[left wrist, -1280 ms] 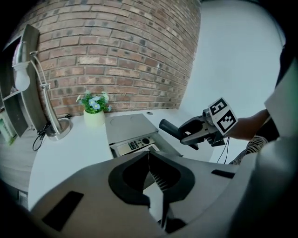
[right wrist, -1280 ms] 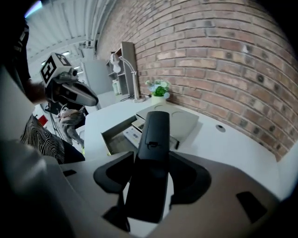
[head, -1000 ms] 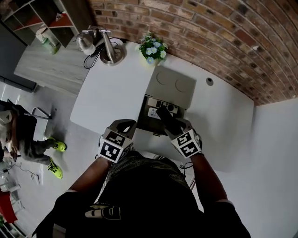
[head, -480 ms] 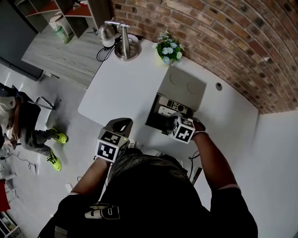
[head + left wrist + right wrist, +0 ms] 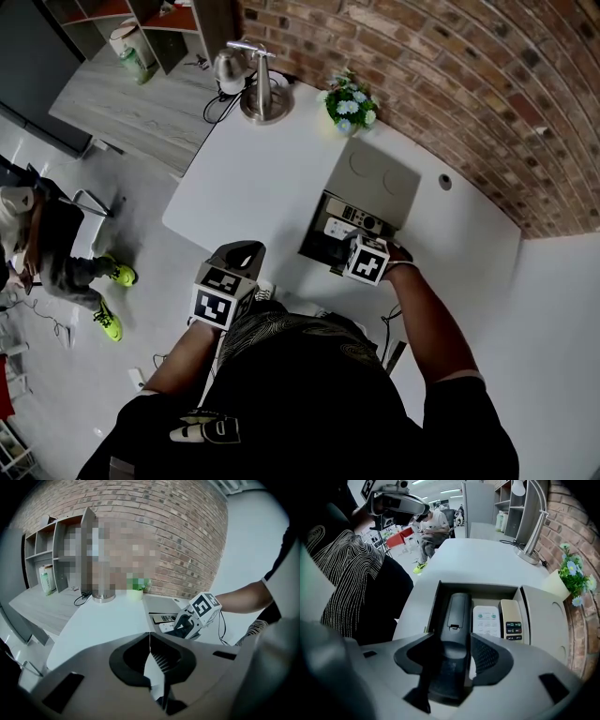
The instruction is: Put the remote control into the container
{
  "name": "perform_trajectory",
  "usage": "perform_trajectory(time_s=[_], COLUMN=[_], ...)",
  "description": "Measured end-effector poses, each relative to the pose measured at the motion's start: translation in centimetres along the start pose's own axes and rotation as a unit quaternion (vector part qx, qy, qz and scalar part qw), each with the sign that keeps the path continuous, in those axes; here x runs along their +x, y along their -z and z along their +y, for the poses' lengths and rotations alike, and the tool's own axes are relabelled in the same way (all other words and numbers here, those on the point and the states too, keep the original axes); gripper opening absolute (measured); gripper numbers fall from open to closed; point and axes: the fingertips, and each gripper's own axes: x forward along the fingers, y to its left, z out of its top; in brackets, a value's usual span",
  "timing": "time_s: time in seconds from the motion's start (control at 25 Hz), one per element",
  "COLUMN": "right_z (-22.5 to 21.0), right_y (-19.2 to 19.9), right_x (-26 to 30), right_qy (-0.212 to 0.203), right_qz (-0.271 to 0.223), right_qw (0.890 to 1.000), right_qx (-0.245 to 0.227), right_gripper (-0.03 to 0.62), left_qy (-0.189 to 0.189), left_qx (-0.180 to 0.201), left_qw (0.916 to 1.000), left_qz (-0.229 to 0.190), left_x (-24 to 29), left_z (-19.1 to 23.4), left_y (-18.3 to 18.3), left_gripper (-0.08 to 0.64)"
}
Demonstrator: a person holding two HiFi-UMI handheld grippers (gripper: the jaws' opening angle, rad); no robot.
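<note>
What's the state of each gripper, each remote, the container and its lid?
Left gripper: shut, empty.
Right gripper: shut on black remote.
Black remote: gripped, back side up, far end in container.
White remote: flat in container, buttons up.
Beige remote: flat in container, buttons up.
Container: open.
Lid: off, lying beside container.

No word, brand or number can be read. The cubes on the left gripper (image 5: 240, 253) and right gripper (image 5: 454, 660) carry only black-and-white square patterns, and the black remote (image 5: 457, 611) in the right one shows a plain back. Button marks on the white remote (image 5: 486, 620) and beige remote (image 5: 512, 620) in the container (image 5: 436, 603), and a pale print on the person's shirt (image 5: 208, 429), are too small to read.
</note>
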Motion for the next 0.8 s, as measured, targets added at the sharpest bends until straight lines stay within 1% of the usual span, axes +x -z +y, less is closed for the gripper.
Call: perform_trajectory(time_s=[0.16,0.24,0.28,0.36,0.44,0.56,0.64,0.68,0.72,0.76,0.8], right_z=[-0.1,-0.2,-0.3,-0.4,-0.3,0.1,0.4,0.6,0.8,0.9,1.1], right_y=[0.0,-0.2,-0.4,-0.9,-1.5,-2.4,-3.0,-3.4,-3.6,-3.9,-4.0], right_x=[-0.9,-1.9,-2.6,-4.2,-6.0,-8.6,-10.4,-11.4,-12.5,-13.5,-14.6], right_qy=[0.023,0.041,0.053,0.073,0.087,0.111,0.132,0.143,0.154,0.163,0.170], right_qz=[-0.007,-0.023,-0.038,-0.078,-0.127,-0.199,-0.236,-0.254,-0.274,-0.299,-0.328], right_qw=[1.000,0.999,0.998,0.993,0.983,0.959,0.940,0.928,0.914,0.896,0.873], right_qx=[-0.003,0.007,0.018,0.054,0.103,0.169,0.210,0.232,0.257,0.285,0.317], right_gripper=[0.242,0.241,0.241,0.241,0.241,0.238,0.215,0.196,0.167,0.137,0.092], left_qy=[0.013,0.022,0.027,0.039,0.053,0.078,0.097,0.107,0.119,0.130,0.142], left_qx=[0.010,0.018,0.022,0.034,0.047,0.068,0.084,0.092,0.102,0.111,0.120], left_qw=[0.9999,0.9996,0.9994,0.9987,0.9975,0.9946,0.9917,0.9898,0.9876,0.9851,0.9824], left_qz=[-0.001,-0.002,-0.002,-0.002,-0.006,-0.012,-0.015,-0.015,-0.015,-0.016,-0.017], left_x=[0.5,0.8,1.0,1.4,1.8,2.3,2.7,3.0,3.2,3.5,3.7], left_z=[-0.5,-0.9,-1.1,-1.7,-2.3,-3.4,-4.3,-4.8,-5.3,-5.8,-6.4], left_y=[-0.6,-0.9,-1.0,-1.4,-2.2,-3.4,-4.2,-4.6,-4.9,-5.2,-5.6], left_gripper=[0.008,0.008,0.008,0.008,0.008,0.008,0.008,0.008,0.008,0.008,0.008])
